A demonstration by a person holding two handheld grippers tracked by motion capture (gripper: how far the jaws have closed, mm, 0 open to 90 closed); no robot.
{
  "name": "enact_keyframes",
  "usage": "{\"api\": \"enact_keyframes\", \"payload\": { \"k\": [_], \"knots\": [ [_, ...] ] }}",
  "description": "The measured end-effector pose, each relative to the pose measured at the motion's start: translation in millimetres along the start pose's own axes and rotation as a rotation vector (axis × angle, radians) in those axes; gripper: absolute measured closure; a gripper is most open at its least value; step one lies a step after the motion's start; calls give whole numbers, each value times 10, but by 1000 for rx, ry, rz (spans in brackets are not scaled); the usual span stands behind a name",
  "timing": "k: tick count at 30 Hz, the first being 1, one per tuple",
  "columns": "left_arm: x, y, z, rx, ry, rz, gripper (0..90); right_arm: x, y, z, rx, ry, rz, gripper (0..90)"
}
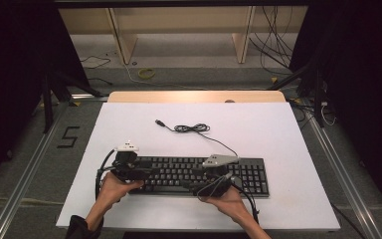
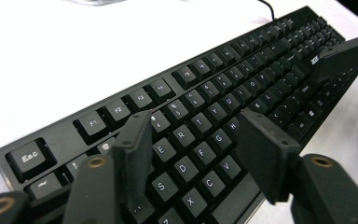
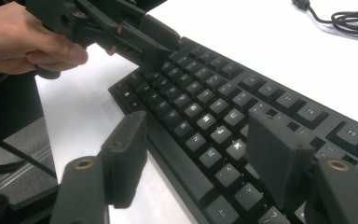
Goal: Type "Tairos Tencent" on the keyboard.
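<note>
The black keyboard [image 1: 199, 174] lies near the counter's [image 1: 129, 124] front edge. The left hand-held gripper [image 2: 193, 140] hovers wide over its letter keys; the right hand-held gripper [image 3: 193, 144], wide too, straddles its front edge. Smooth plastic could slip from hard jaws, dragging the coiled USB cable [image 1: 191, 128].

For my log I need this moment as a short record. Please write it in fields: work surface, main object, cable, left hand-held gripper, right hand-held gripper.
surface: white board on the table
main object: black keyboard, lying flat near the front edge
cable: keyboard cable, loosely coiled behind the keyboard, plug free on the board
left hand-held gripper: open, over the keyboard's left end, above the letter keys
right hand-held gripper: open, over the keyboard's front edge, right of middle
</note>
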State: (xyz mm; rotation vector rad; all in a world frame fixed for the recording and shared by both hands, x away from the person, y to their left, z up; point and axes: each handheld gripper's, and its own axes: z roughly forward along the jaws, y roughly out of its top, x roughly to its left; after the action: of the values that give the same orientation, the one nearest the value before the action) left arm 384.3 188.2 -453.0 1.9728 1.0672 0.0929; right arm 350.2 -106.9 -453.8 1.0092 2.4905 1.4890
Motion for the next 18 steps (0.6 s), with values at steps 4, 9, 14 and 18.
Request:
{"api": "enact_keyframes", "payload": {
  "k": [4,9,14,18],
  "knots": [
    [8,-23,-35,-19,-5,-20,400,5,22,38,19,-12,1,449],
    [10,-40,-65,-31,-6,-25,375,2,39,95,43,-19,-2,519],
    [14,-52,-71,-28,-8,-29,348,-1,57,137,55,-19,2,562],
    [13,-67,-75,-30,-7,-32,333,-5,72,171,64,-23,-5,620]
  ]
}}
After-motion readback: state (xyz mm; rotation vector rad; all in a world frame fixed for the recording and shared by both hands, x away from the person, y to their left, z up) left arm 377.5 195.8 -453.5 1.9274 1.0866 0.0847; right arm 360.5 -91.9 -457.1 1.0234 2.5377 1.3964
